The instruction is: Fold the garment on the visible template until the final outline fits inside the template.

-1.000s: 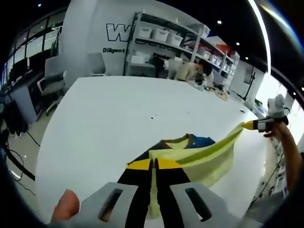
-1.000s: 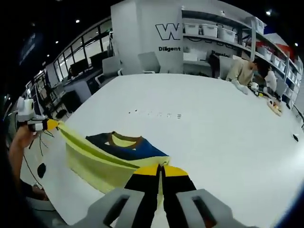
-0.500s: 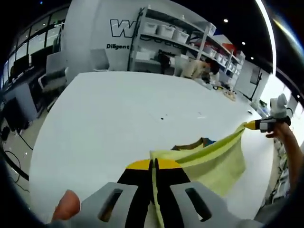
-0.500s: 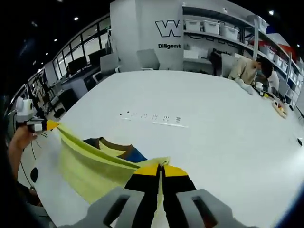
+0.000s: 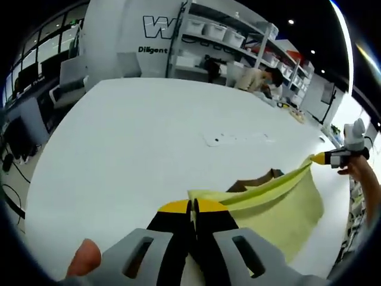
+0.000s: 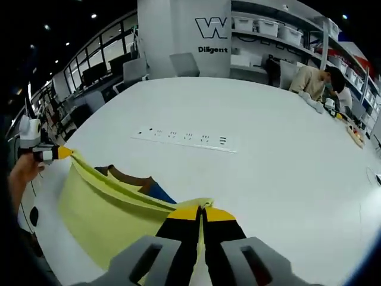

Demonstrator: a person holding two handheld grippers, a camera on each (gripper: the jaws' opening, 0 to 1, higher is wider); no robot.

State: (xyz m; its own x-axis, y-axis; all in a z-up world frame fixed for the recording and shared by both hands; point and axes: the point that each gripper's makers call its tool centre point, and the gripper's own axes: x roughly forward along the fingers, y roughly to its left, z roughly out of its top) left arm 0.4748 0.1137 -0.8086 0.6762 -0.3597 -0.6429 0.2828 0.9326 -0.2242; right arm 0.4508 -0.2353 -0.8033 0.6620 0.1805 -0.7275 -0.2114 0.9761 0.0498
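The large white table (image 6: pixel 286 155) carries a pale yellow garment with a brown and blue collar (image 6: pixel 101 205), lifted above it. Its held edge runs taut between the left gripper (image 5: pixel 191 205) and right gripper (image 6: pixel 201 210), both clamped on it, equally near.

From my station I read a large letter "W" (image 6: pixel 212 27) on the white wall at twelve o'clock in the right gripper view, with "Diligent" (image 6: pixel 213 50) in small dark type just under it. The left gripper view shows the same "W" (image 5: pixel 156 26) and "Diligent" (image 5: pixel 152 50), both partly cut off.
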